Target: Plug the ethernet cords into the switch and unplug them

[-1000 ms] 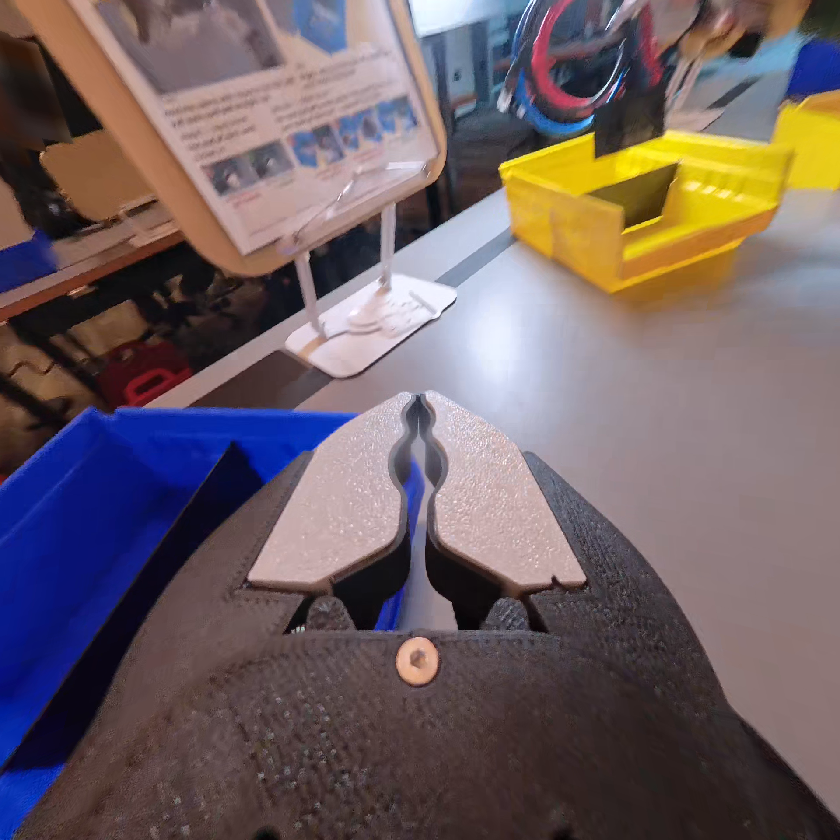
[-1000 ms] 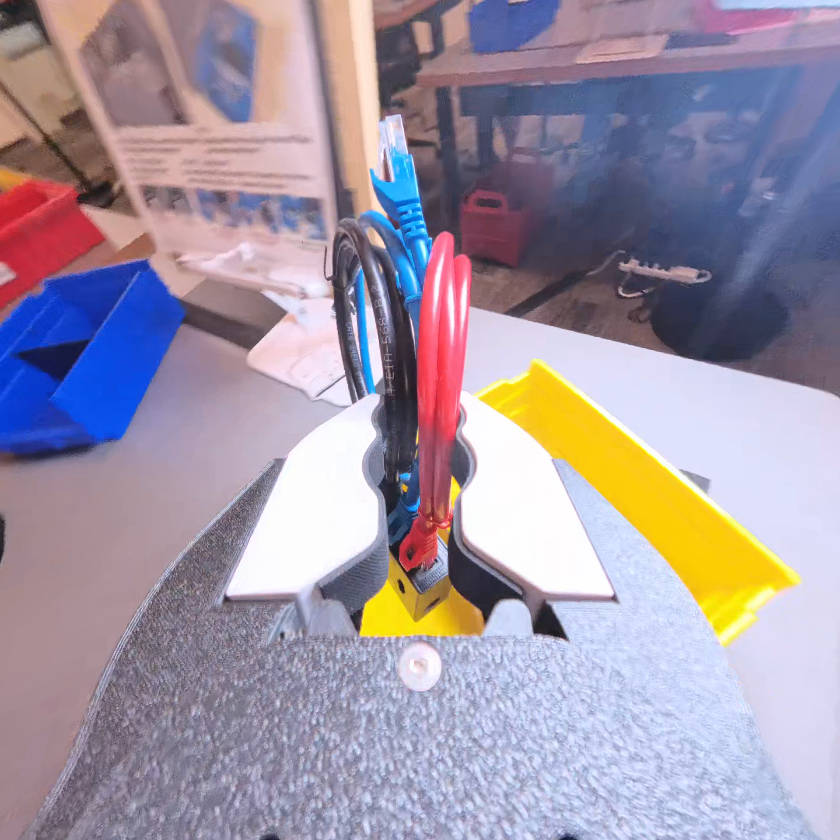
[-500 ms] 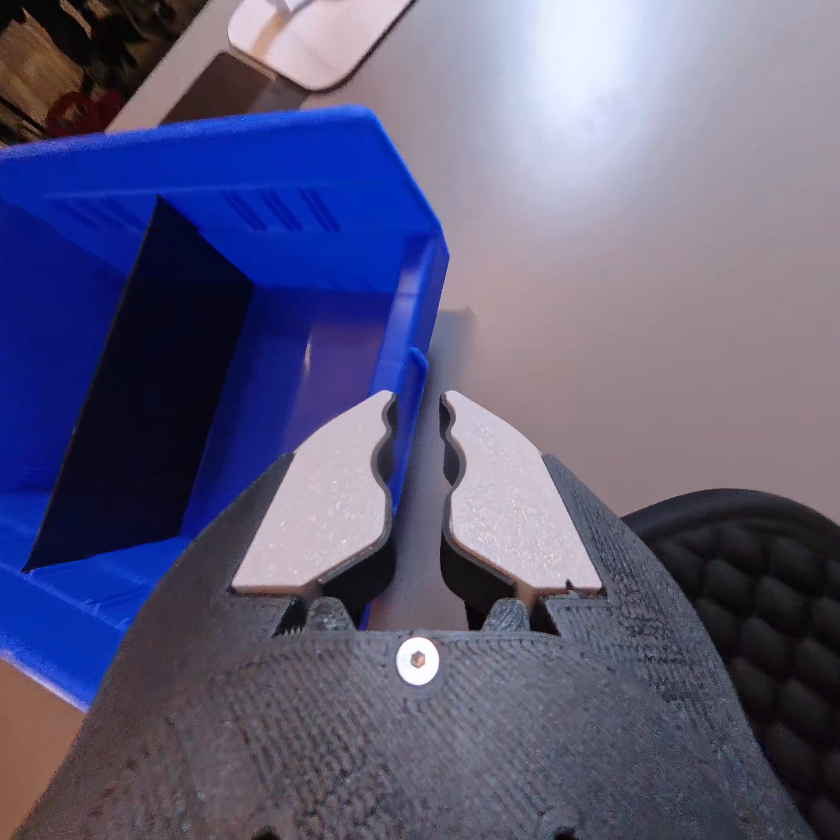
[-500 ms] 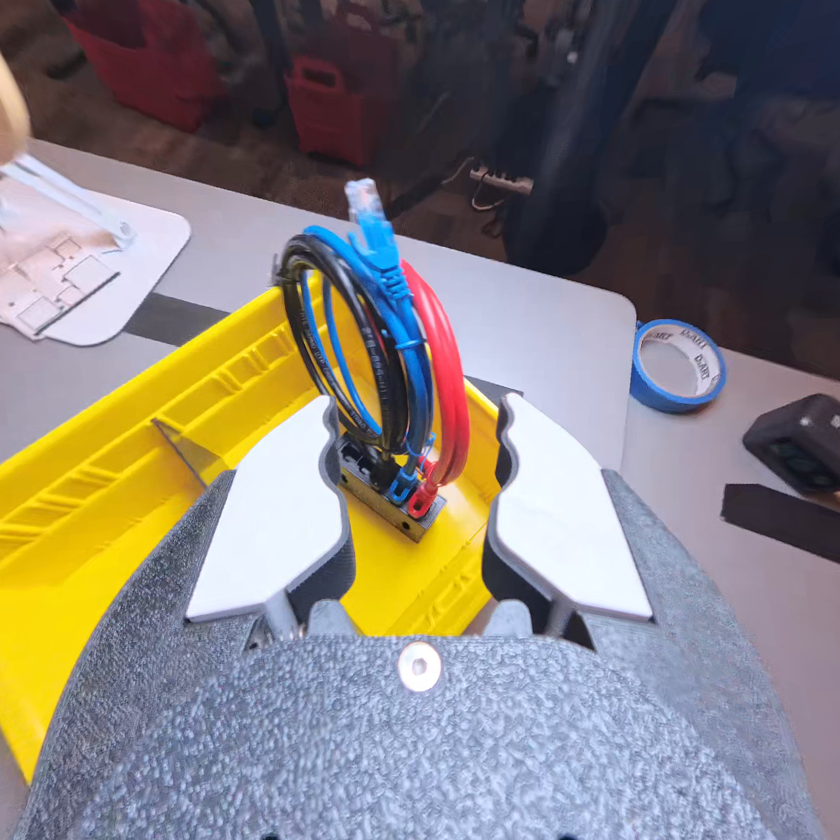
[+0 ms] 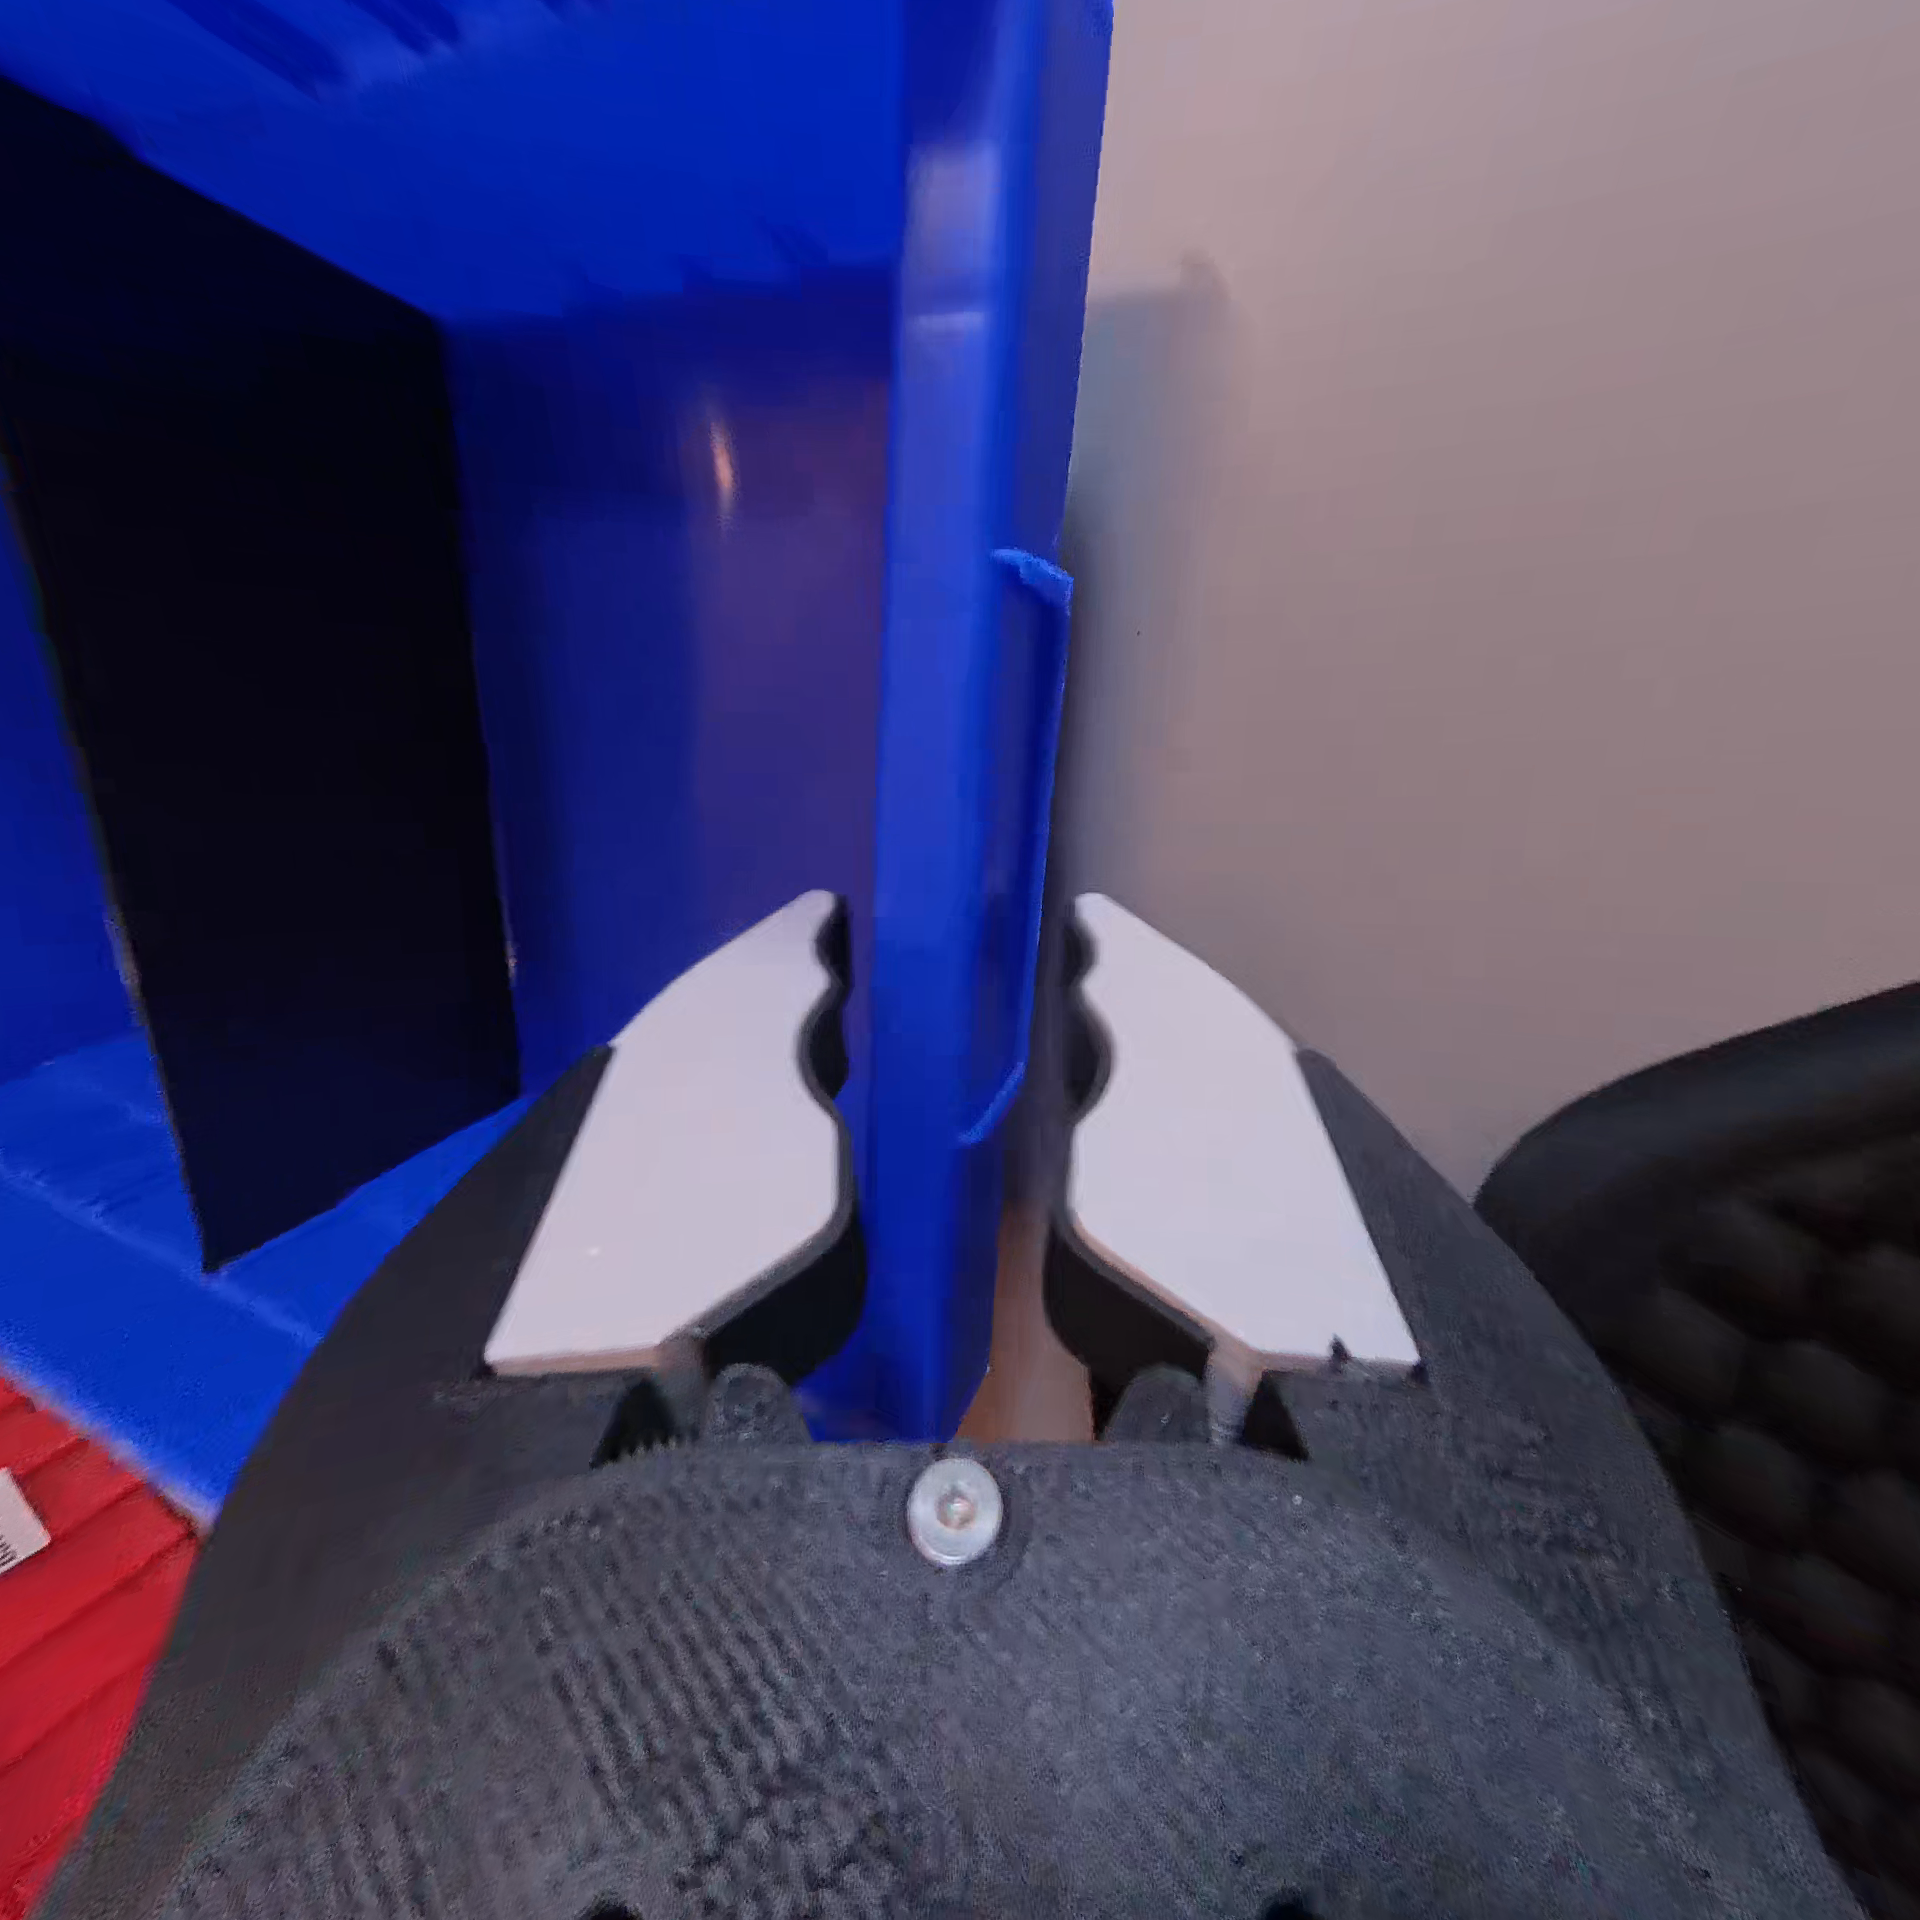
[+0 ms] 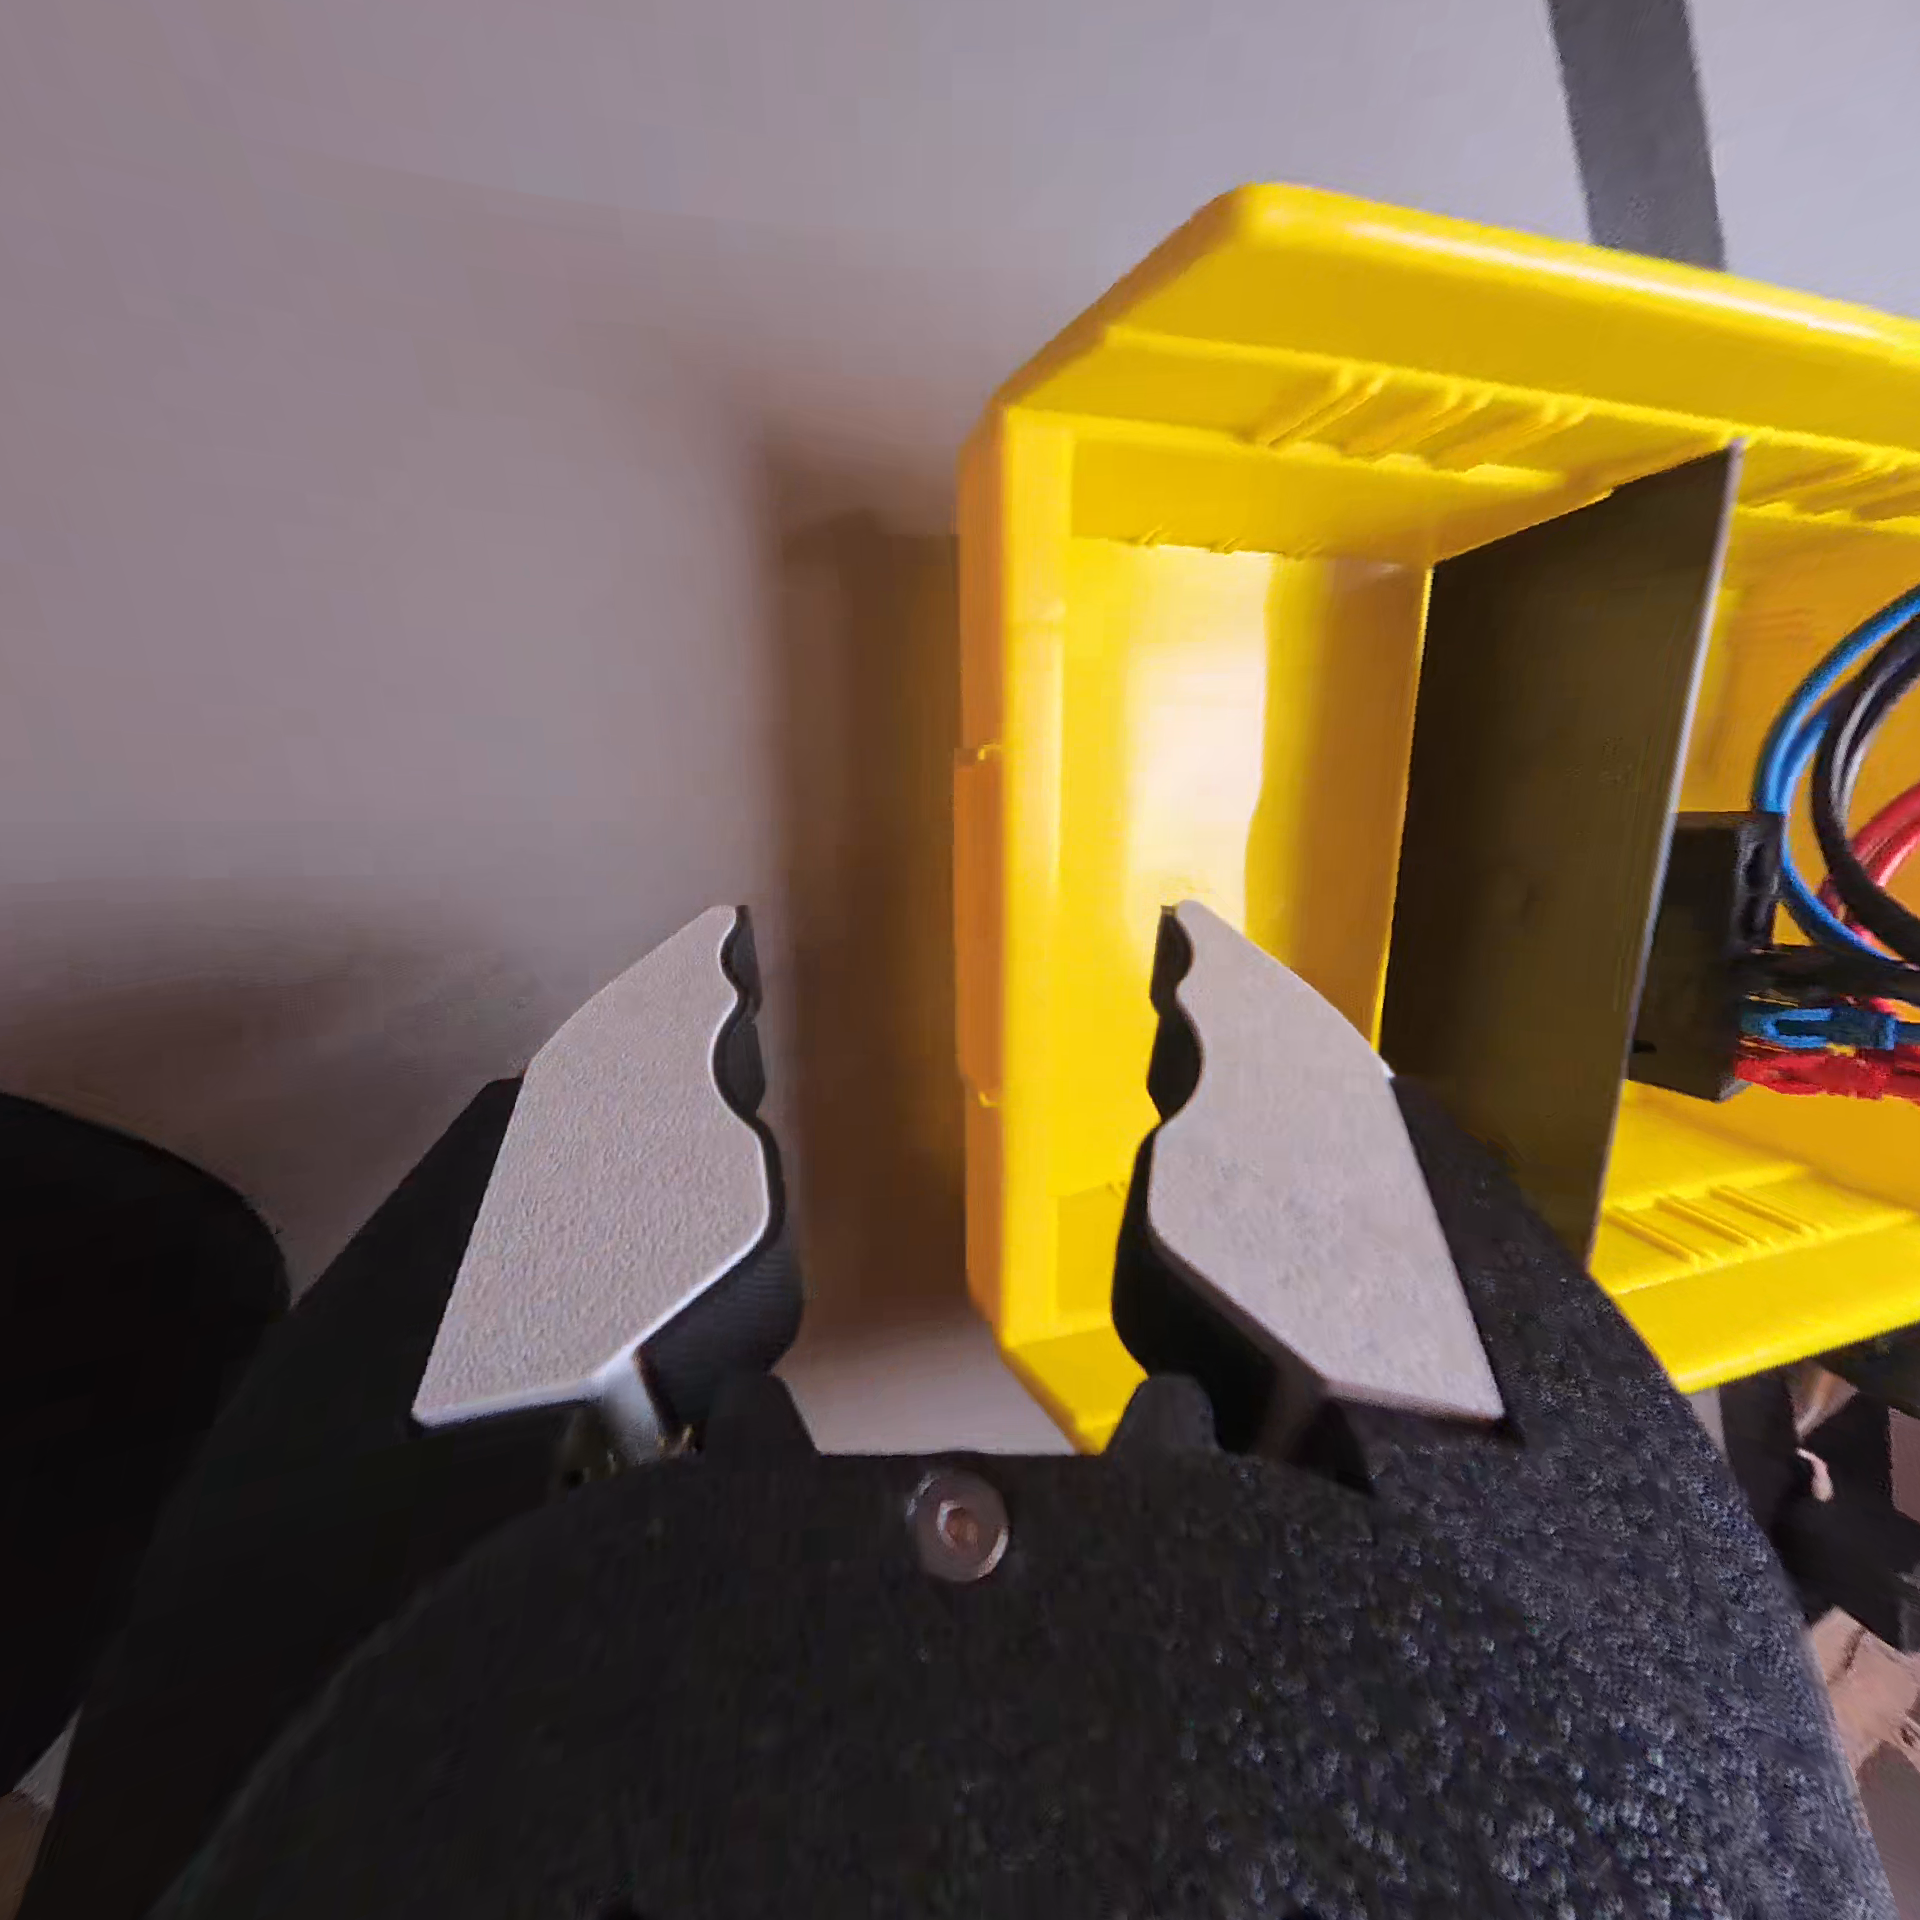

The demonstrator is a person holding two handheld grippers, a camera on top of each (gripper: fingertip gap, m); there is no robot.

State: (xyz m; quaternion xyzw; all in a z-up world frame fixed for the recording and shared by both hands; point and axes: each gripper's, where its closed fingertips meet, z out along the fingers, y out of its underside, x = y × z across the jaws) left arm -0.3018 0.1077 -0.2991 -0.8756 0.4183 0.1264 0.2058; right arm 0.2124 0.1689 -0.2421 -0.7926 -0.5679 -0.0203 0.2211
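Observation:
In the right wrist view the black switch (image 6: 1714,956) lies in the yellow bin (image 6: 1455,301), behind a dark divider plate (image 6: 1558,831). Blue cords (image 6: 1787,707), black cords (image 6: 1860,727) and red cords (image 6: 1870,1075) are plugged into it. My right gripper (image 6: 956,914) is open and empty. It straddles the bin's left end wall, with one finger inside and one outside. In the left wrist view my left gripper (image 5: 956,925) is open around the right wall of the blue bin (image 5: 977,520). A small gap shows at the right finger.
The blue bin holds a black divider (image 5: 260,727). A red bin (image 5: 62,1558) lies at the lower left. A black quilted object (image 5: 1714,1351) sits to the right on the grey table (image 5: 1507,520). A black rounded object (image 6: 104,1299) shows at the left edge of the right wrist view. The black switch (image 6: 1714,956) sits 20 cm or so from the ends of my right fingers.
My right gripper let go of the cords and switch in the yellow bin, opened wide and moved to the bin's end wall. My left gripper opened and came down over the blue bin's wall.

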